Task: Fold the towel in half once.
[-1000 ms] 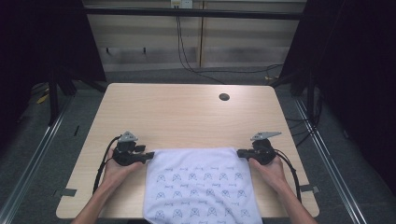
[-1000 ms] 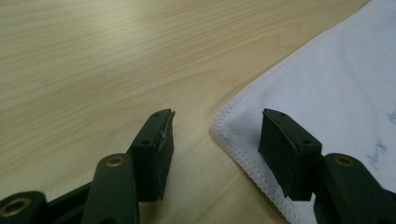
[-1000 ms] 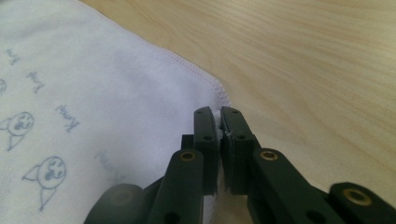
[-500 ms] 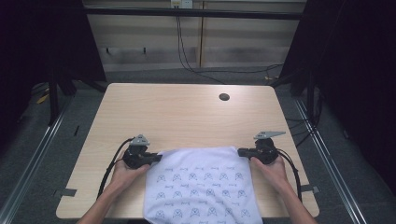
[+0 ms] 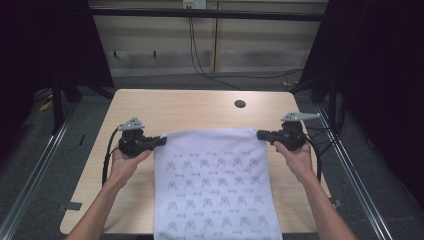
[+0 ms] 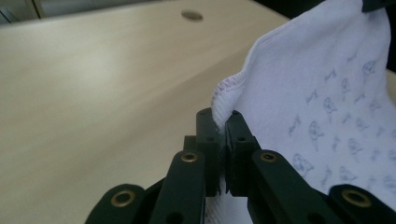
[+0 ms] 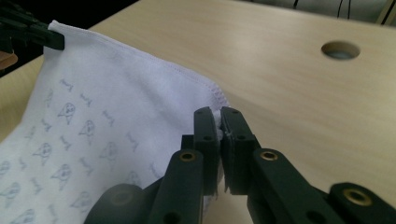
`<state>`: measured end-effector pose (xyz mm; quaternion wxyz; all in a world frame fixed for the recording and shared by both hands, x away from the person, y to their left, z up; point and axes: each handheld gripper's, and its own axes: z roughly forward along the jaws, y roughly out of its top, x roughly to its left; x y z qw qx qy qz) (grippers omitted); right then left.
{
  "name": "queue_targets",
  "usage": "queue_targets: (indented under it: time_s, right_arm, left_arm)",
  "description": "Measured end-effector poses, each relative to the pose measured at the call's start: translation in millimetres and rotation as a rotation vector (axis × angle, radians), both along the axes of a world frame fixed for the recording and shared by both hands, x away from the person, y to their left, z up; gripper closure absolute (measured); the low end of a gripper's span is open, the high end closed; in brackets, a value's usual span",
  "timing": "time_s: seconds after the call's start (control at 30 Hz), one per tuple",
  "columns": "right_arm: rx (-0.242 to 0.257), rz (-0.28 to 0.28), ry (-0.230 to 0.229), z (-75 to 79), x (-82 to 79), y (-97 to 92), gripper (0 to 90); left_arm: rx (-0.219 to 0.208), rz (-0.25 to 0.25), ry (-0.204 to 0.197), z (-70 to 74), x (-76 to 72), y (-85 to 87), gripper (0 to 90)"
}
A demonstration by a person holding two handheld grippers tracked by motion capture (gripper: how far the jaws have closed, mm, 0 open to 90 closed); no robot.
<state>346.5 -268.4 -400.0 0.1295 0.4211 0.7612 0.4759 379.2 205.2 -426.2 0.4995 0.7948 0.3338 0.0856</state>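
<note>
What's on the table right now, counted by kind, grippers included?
Cloth, white with a small printed pattern, held at two corners: 1
Grippers, black, each shut on a cloth corner: 2, left gripper and right gripper
Hole in the table top: 1
Total: 4

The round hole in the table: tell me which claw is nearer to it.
Right. The right claw grips the cloth's corner just below and slightly right of the hole; the left claw grips the other corner, much farther off to the hole's left.
</note>
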Motion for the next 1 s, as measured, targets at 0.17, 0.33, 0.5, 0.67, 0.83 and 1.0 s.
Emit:
queue_targets:
  time_s: [0.17, 0.33, 0.5, 0.67, 0.83, 1.0]
  right_arm:
    - [0.011, -0.019, -0.018, 19.9, 19.1, 2.2, 85.7]
    - [0.02, -0.037, -0.053, 45.6, 40.9, 1.9, 85.7]
    - [0.031, -0.059, -0.106, 77.8, 56.4, 0.1, 85.7]
    - [0.092, -0.078, -0.166, 102.2, 57.0, -9.2, 85.8]
    - [0.117, -0.026, -0.163, 83.2, 29.3, -19.7, 85.8]
    - [0.091, 0.026, -0.143, 65.4, -4.4, -21.2, 85.9]
  left_arm:
    - [-0.023, 0.029, -0.02, 24.4, 22.9, 2.0, 86.8]
    - [-0.034, 0.047, -0.079, 55.0, 34.7, -0.4, 86.8]
    - [-0.086, 0.076, -0.131, 84.0, 43.5, -1.4, 86.8]
    - [-0.169, 0.08, -0.149, 101.3, 42.7, -3.9, 86.9]
    - [-0.15, 0.0, -0.114, 82.6, 21.3, -10.7, 86.9]
    - [-0.158, -0.052, -0.087, 60.0, -15.5, -11.1, 86.8]
